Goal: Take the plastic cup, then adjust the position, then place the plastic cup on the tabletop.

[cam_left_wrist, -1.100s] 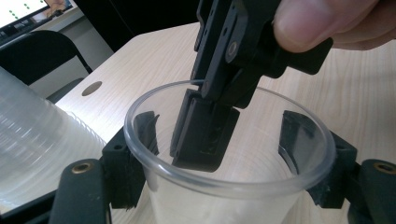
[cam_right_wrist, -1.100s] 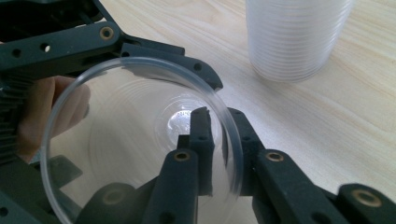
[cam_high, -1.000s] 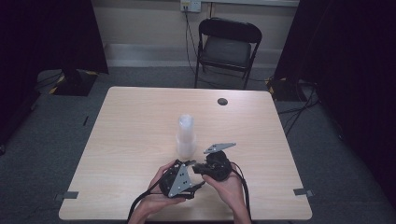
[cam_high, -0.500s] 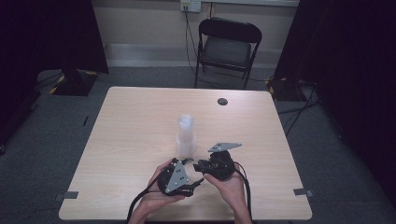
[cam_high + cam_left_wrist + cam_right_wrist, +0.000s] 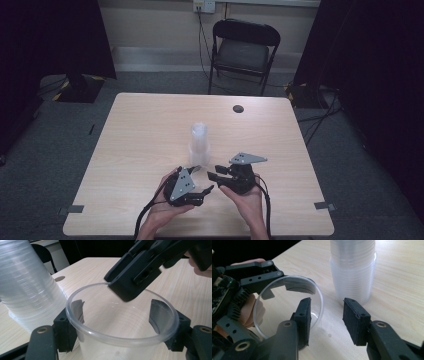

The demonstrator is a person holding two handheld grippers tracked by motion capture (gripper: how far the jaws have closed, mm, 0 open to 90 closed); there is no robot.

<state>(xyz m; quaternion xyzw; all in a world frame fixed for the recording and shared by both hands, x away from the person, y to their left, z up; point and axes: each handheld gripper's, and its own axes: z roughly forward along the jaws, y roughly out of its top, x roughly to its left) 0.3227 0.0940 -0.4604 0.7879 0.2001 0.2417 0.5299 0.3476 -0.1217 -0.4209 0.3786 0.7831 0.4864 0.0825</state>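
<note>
High view: right tool point(image 5: 214, 175) has just been opening beside the clear cup point(image 5: 287, 305).

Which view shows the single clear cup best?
The left gripper view: the clear cup sits close up, its rim clamped between the left tongs. The right gripper view shows its mouth side-on; from the high view it is barely discernible.

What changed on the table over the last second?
The right gripper has just been opening its jaws; nothing sits between them now, one jaw beside the single cup's rim. The left gripper is clamped on the clear cup as before. The cup stack and both hands barely shifted.
</note>
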